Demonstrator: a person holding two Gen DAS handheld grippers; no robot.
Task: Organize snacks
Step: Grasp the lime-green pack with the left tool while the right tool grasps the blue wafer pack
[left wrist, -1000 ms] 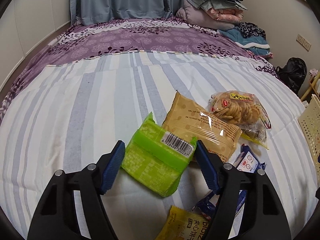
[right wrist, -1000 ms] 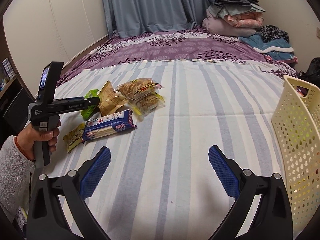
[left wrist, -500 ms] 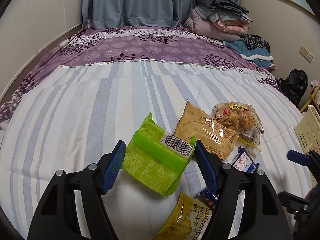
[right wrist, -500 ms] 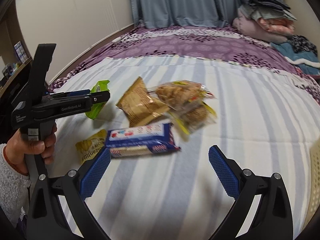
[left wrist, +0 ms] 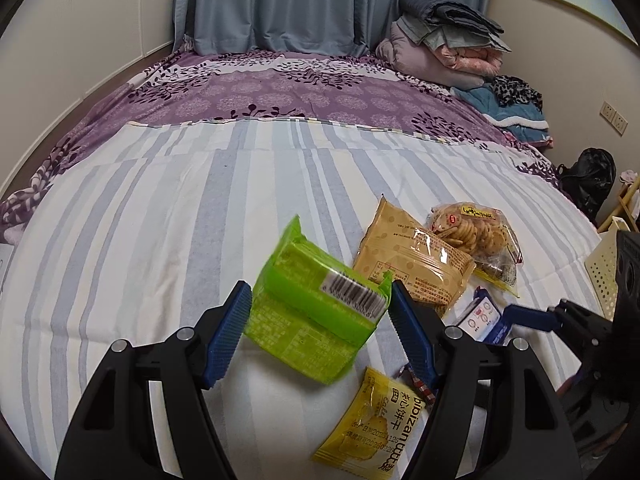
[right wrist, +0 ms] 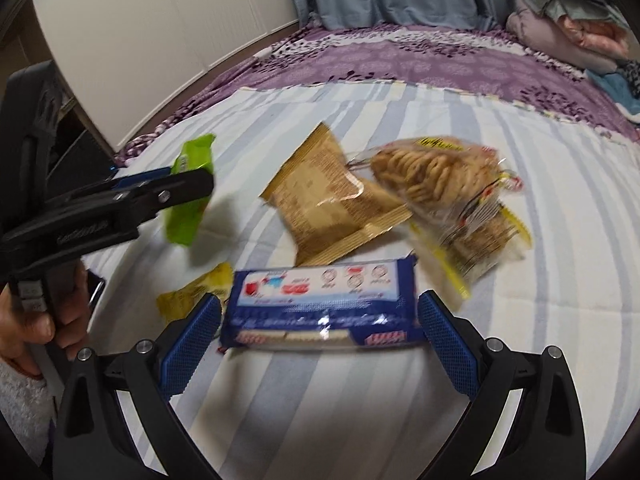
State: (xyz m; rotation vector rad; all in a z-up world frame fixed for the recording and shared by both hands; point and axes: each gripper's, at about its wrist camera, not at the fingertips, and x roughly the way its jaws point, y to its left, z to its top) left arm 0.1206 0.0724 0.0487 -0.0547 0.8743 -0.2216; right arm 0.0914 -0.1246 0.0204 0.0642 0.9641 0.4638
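My left gripper (left wrist: 320, 308) is shut on a green snack pack (left wrist: 316, 304) and holds it lifted above the striped bed; it also shows in the right wrist view (right wrist: 188, 200). My right gripper (right wrist: 320, 320) is open, its fingers on either side of a blue biscuit pack (right wrist: 324, 308) lying on the bed; the pads look apart from it. A tan snack bag (right wrist: 332, 200), a clear bag of round crackers (right wrist: 440, 176) and a small yellow packet (left wrist: 368, 428) lie close by.
A cream perforated basket (left wrist: 604, 264) stands at the bed's right edge. Folded bedding (left wrist: 444, 52) is piled at the far right. A black bag (left wrist: 588, 176) sits on the floor. White wardrobe doors (right wrist: 140, 40) stand to the left.
My left gripper has lifted the green pack off the bed and tilted it. My right gripper has moved left and down from near the basket, and now straddles the blue pack.
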